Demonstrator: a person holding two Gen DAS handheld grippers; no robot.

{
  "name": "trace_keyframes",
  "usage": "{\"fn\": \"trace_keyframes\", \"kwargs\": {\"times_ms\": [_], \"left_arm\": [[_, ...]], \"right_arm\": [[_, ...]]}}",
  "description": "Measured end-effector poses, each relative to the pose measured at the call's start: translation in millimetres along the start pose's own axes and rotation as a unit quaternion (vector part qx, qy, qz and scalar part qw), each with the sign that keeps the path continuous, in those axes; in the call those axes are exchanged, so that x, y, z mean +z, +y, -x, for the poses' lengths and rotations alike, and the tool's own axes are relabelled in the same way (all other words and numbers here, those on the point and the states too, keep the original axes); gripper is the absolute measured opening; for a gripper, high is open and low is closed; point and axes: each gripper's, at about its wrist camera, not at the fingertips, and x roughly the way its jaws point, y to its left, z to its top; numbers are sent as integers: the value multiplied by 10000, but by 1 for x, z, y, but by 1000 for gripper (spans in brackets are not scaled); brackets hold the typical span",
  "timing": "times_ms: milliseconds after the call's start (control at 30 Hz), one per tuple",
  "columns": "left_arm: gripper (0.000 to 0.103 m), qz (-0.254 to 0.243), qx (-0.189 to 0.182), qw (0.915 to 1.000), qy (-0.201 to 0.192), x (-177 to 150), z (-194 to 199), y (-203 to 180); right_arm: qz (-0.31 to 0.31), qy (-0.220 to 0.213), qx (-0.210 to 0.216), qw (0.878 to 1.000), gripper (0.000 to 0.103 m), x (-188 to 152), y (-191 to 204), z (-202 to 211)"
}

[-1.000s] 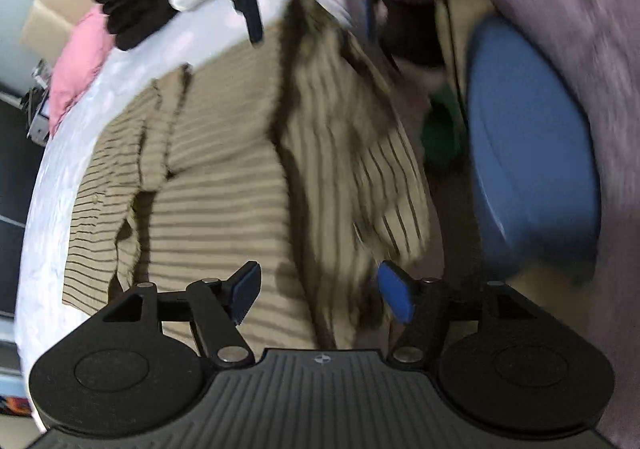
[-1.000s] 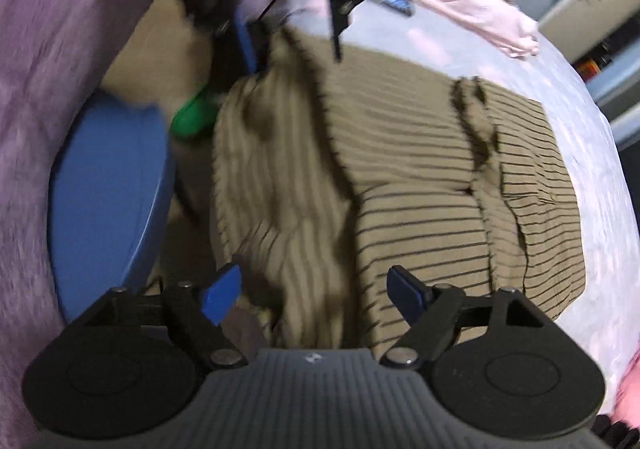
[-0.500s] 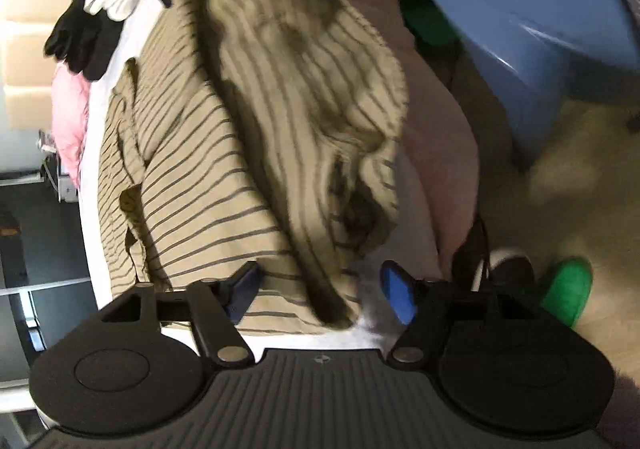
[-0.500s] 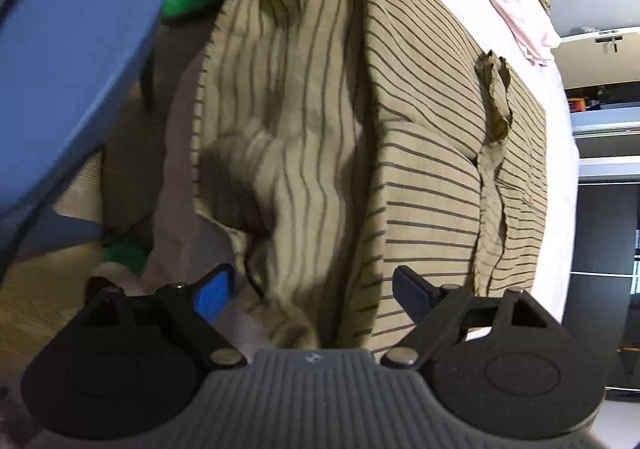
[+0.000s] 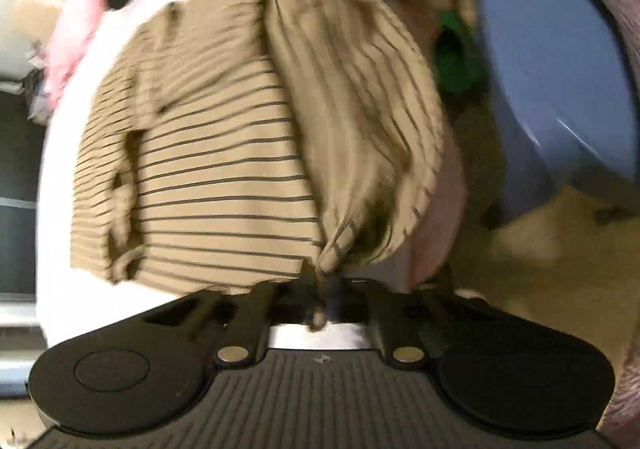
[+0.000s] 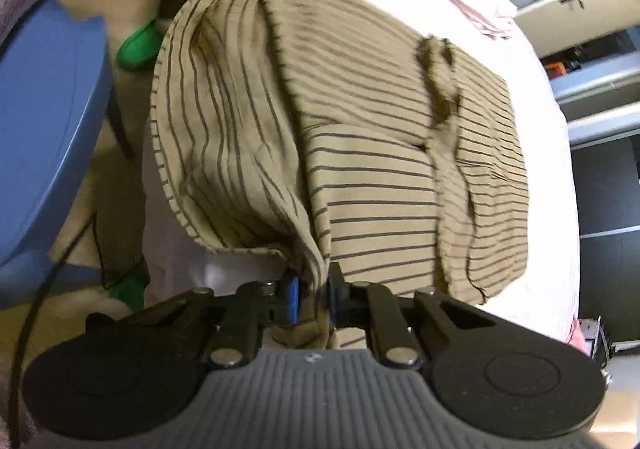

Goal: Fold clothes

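A: Our shirt (image 5: 208, 169) lies on the bed (image 5: 60, 153), with 1 long edge hanging over the side towards the floor (image 5: 540, 249).

B: It looks thin, soft and light, so we expect it to sag and bunch, not hold a line. Take it at the hem corners.

A: We have. The left gripper (image 5: 320, 289) has its fingers together, clamped on a gathered corner. The right gripper (image 6: 310, 293) is closing, cloth already pinched between the fingers.

B: The bed's white sheet looks smooth. A blue chair (image 6: 44, 129) stands just beside it, and pink clothes (image 5: 68, 45) lie farther up.
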Motion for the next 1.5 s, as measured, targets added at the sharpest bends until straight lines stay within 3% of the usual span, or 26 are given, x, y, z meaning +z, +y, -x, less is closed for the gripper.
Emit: {"fn": "trace_keyframes", "kwargs": {"times_ms": [133, 267, 433, 667, 933, 1200, 1267, 1400, 1500], "left_arm": [[2, 724, -58, 9969, -294, -2, 20, 34], [2, 1402, -63, 9881, -631, -9, 39, 71], [2, 1779, 59, 9809, -789, -14, 56, 94], [2, 2105, 191, 9721, -1017, -16, 67, 163], [1, 2562, 108, 9616, -979, -18, 25, 250], [1, 3396, -151, 9376, -736, -32, -56, 324], [1, 3708, -294, 9260, -647, -39, -78, 336], [2, 4036, -491, 9122, -503, -47, -109, 347], [6, 4143, -465, 9081, -395, -48, -124, 348]], "right_arm": [[-277, -229, -99, 9993, 13, 0, -15, 16], [-689, -504, -227, 9961, 12, -3, -39, 33], [-956, -727, -407, 9919, 11, -7, -74, 49], [-1235, -862, -560, 9870, 11, -12, -135, 55], [-1683, -911, -623, 9795, 11, -11, -215, 18], [-2405, -686, -523, 9668, 11, -18, -283, -62], [-2523, -561, -412, 9651, 11, -17, -296, -85], [-2871, -200, 14, 9577, 12, -18, -313, -135], [-3050, 58, 227, 9521, 16, -20, -317, -161]]}}
